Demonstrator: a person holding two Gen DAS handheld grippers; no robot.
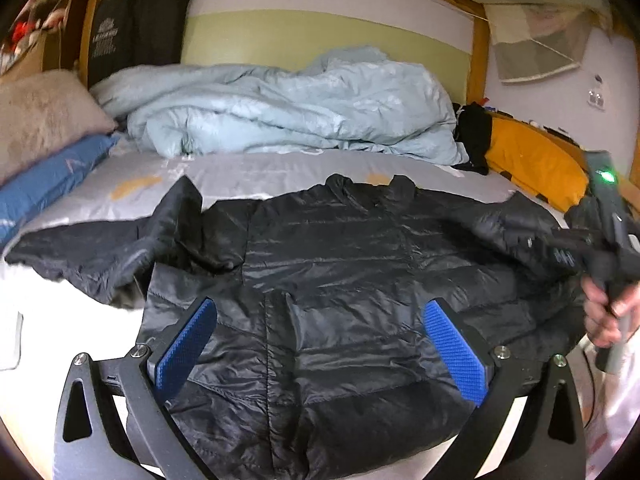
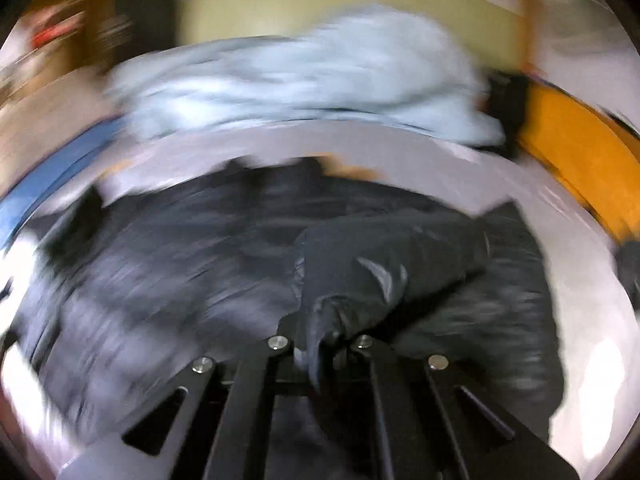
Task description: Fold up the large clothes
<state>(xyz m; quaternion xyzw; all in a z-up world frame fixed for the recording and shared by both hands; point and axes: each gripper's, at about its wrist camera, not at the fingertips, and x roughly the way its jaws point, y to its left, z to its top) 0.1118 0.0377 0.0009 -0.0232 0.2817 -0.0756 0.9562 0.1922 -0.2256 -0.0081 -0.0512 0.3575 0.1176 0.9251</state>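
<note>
The black jacket [image 1: 340, 272] is spread flat on the bed [image 1: 248, 172], right under the left hand-held gripper [image 1: 320, 344], which is held wide apart. A sleeve [image 2: 384, 268] is pinched in the right hand-held gripper [image 2: 332, 340]. It's probably best carried straight across the chest and laid flat, so no puffy bunching gets trapped.

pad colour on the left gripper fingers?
Blue, with a fine textured grid, on the fingers of the left gripper. Clearest in the left wrist view.

Hanging black garment [image 1: 120, 36] — print blurred, unreadable
</note>
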